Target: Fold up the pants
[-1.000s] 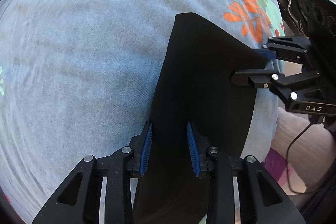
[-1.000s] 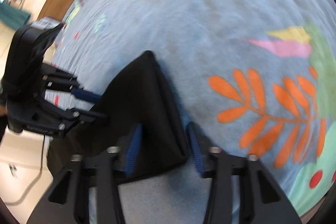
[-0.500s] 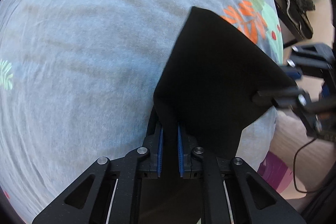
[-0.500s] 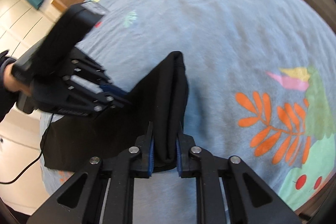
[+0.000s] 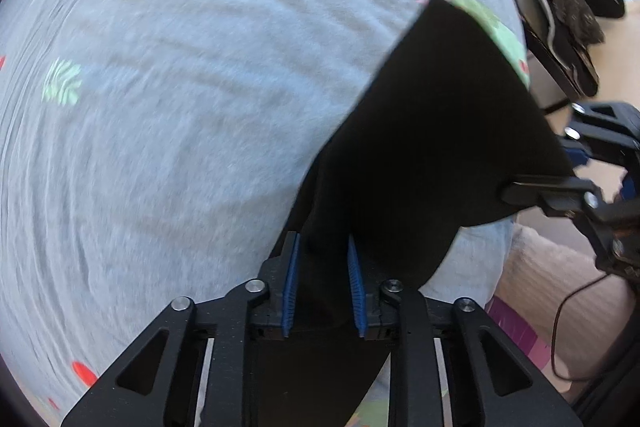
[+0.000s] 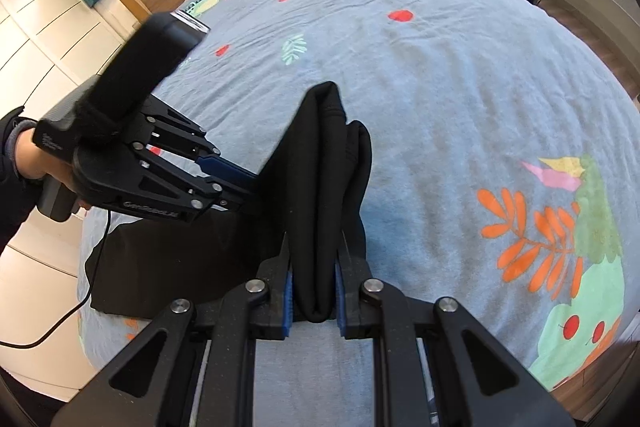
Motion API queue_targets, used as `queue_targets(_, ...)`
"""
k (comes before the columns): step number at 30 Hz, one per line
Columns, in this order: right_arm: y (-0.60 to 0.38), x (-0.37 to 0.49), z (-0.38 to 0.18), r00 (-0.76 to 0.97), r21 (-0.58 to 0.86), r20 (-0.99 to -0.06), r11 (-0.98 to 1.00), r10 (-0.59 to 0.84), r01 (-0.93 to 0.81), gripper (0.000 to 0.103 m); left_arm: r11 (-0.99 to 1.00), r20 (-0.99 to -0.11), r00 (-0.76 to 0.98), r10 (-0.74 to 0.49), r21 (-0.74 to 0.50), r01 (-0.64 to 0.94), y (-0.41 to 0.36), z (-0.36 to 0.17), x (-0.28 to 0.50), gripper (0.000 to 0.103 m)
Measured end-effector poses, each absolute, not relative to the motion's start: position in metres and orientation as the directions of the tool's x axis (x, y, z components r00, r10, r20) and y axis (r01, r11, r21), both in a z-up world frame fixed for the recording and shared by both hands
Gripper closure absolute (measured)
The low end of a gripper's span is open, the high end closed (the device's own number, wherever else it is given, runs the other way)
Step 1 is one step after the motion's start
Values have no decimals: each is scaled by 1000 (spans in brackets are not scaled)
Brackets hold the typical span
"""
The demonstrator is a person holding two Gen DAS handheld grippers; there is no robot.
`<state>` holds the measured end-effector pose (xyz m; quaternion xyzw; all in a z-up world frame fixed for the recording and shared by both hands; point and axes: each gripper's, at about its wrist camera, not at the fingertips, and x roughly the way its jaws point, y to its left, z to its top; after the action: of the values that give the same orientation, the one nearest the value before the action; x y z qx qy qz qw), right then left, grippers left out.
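Pants (image 6: pixel 320 195), black, lifted off blue printed bedspread (image 6: pixel 460 75) by both grippers; lower part still lies flat on the bed at approx. 8 o'clock in right-wrist view.

Left gripper (image 5: pixel 322 291): blue pads either side of a cloth edge. In its own view a narrow gap seems to show betw. pads and cloth, yet in right-wrist view the same gripper (image 6: pixel 244 187) meets the fabric at 9 o'clock and cloth stays raised there; judged clenched on pants, w/ some doubt.

Right gripper (image 6: pixel 312 299): jaws pinched onto a thick bunch of several layers, cloth rising toward 12 o'clock. Seen from left-wrist view the right gripper (image 5: pixel 560 171) holds the far corner at 3 o'clock, fabric stretched taut betw. the two grips.

Progress (judgement): mid-task. Layered bundle in right grip suggests legs already doubled lengthwise; raised end reads as a cross fold in progress, not yet laid down. Remaining: carry held edge over the flat part at 8 o'clock, align edges, release, smooth. Exact no. of layers cannot be told; fabric too dark.

Risk: layers slipping unevenly from left grip.
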<state>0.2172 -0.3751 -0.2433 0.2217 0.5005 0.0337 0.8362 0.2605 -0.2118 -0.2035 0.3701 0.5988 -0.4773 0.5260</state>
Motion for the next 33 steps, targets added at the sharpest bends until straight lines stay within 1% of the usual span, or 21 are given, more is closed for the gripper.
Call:
queue_targets(2,-375,217,-242,499,404,-822,900,276,167,103,297,-979,-188,-78,-203,933,-208,-201,263,82)
queue_targets(6,-379,215,-246,487,388,-834,903,259,184,103,309,-980,-163,-116,-191,932,-196,-188,264,82)
queue_targets(9,-387,212,-248,489,404,-832,891,262,210,103,292,-987,-142,-79,-159,943,-190,-192,258,82)
queue_targets(14,-387,211,-248,496,411,-827,888,266,208,103,285,-997,-75,20,-66,956,-194,-233,253,82)
queue_targets(17,-387,210,-248,497,413,-825,888,269,204,103,338,-998,-61,12,-53,940,-198,-249,259,82)
queue_targets(19,-385,209,-247,497,415,-823,888,274,198,103,386,-997,-71,-2,-67,920,-200,-257,266,82)
queue_targets(21,-382,209,-246,498,414,-822,891,278,187,103,417,-997,-75,-14,-74,906,-199,-260,273,80)
queue_targets(23,-379,211,-243,499,412,-821,894,279,177,103,433,-996,-82,-22,-83,897,-195,-257,277,80)
queue_targets(26,-374,212,-237,503,420,-814,892,290,165,103,433,-999,-45,-26,-51,900,-184,-241,280,80)
queue_targets(29,-366,214,-233,504,429,-809,891,304,151,103,448,-997,-58,-48,-74,891,-165,-225,279,80)
queue_targets(33,-350,217,-225,507,442,-797,889,329,118,103,459,-997,-38,-66,-64,886,-141,-204,281,80)
